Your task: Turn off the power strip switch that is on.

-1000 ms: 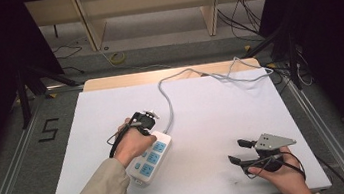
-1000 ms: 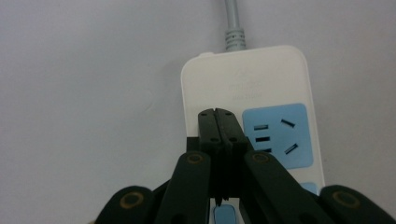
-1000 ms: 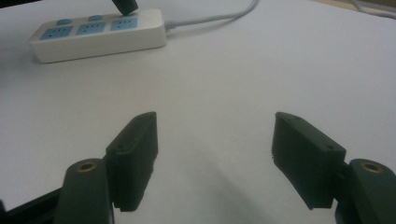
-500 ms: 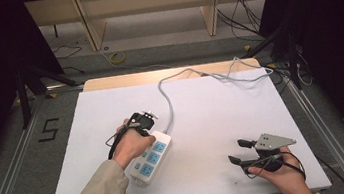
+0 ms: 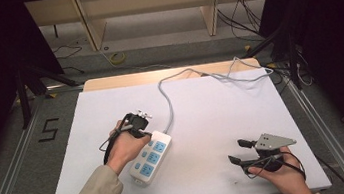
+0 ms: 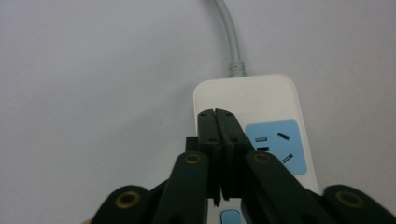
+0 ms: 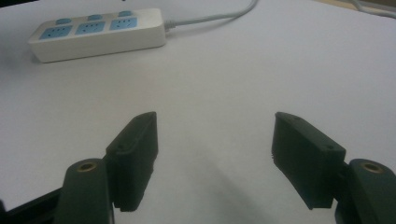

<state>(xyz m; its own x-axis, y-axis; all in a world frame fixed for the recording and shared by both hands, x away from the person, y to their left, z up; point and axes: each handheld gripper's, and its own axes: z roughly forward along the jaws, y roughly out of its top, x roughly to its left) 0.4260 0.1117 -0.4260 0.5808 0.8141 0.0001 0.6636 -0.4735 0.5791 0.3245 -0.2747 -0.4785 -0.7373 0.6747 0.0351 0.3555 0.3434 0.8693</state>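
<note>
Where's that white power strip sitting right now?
In the high view, the power strip lies on the white table, left of centre, under the left tongs.

Left gripper (image 5: 138, 123) over power strip (image 5: 150, 157)

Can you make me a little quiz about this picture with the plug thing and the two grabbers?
1. True or false: the left gripper has its jaws pressed together.
2. How many blue sockets are on the white plastic power strip?
3. The right gripper is: A) clamped on the grey cable, B) open over the bare white table, C) touching the strip.

Key: 1 true. 2 three. 3 B.
</note>
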